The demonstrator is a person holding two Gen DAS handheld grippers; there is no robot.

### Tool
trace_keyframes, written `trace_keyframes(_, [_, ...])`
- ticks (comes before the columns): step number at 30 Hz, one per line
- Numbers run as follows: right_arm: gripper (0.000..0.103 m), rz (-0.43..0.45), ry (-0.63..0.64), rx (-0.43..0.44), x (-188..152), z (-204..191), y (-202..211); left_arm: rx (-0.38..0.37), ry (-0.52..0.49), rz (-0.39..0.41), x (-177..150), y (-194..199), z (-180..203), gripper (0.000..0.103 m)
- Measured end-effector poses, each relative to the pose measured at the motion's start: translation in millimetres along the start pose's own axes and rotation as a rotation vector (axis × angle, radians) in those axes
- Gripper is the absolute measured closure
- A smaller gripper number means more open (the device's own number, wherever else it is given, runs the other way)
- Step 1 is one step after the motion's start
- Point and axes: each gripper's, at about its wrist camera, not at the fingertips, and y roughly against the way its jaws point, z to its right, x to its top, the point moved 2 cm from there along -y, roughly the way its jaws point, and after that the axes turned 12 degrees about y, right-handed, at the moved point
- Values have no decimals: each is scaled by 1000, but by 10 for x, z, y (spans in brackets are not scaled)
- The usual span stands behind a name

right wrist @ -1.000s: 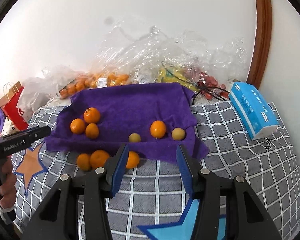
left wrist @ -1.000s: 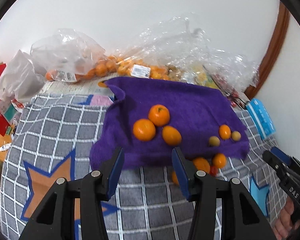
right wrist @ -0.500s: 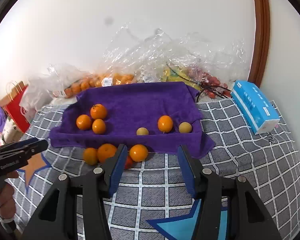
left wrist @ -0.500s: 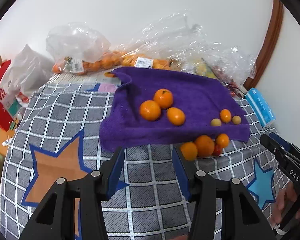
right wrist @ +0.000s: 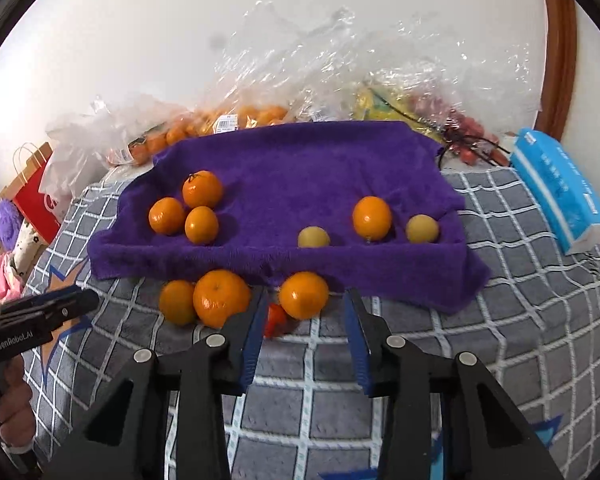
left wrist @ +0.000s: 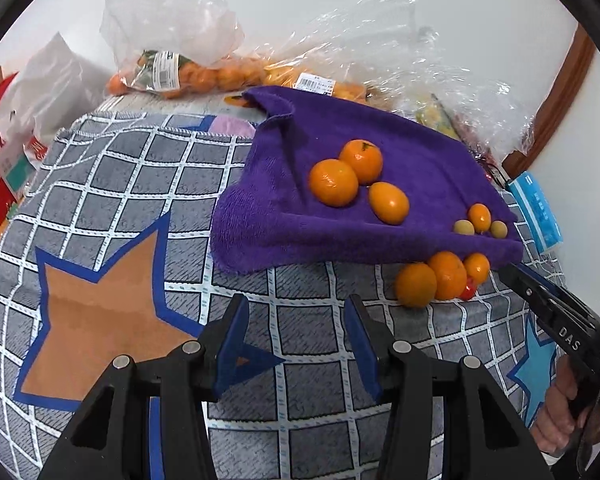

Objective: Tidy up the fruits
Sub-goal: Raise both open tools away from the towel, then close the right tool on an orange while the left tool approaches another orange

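Right gripper (right wrist: 305,346) jaws wide, holding nothing, hovering over the grey checked blanket with star print (right wrist: 512,344) just in front of the purple terry towel (right wrist: 300,168). Left gripper (left wrist: 294,346) also wide and holding nothing, further back from the towel's front-left corner. Touching the towel's front edge, off the cloth: 3 loose orange mandarins (right wrist: 221,298) plus 1 small red tomato-like fruit (right wrist: 275,319), partly hidden behind the right gripper's left finger. On the towel, left side: 3 mandarins in a tight cluster (right wrist: 188,208), touching. On the towel, right side: 1 smaller orange fruit (right wrist: 372,217) between 2 small yellow-green round fruits (right wrist: 313,237), spaced apart in a row. Behind the towel's far edge: clear plastic bags of oranges (right wrist: 224,120) against the wall; right of the towel, a blue tissue pack (right wrist: 556,184). My read: roughly half sorted, 6 fruits placed in 2 groups, 4 left off the towel. Nearest mandarin (right wrist: 303,295) looks like the next pick for the right gripper.
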Motion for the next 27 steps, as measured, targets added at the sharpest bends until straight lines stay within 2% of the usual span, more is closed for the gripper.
trace_keyframes(14, [65, -56, -55, 37, 2, 52, -373, -5, -3, -49, 2, -169, -32, 56])
trace_keyframes(15, [69, -51, -63, 39, -3, 58, -370, -3, -8, -49, 2, -160, -32, 56])
trace_keyframes(22, [69, -20, -64, 10, -41, 150, -145, -4, -34, -33, -16, -93, 43, 56])
trace_keyframes(27, [69, -25, -45, -45, -213, 288, 86, -21, -69, -38, -104, -99, 242, 55])
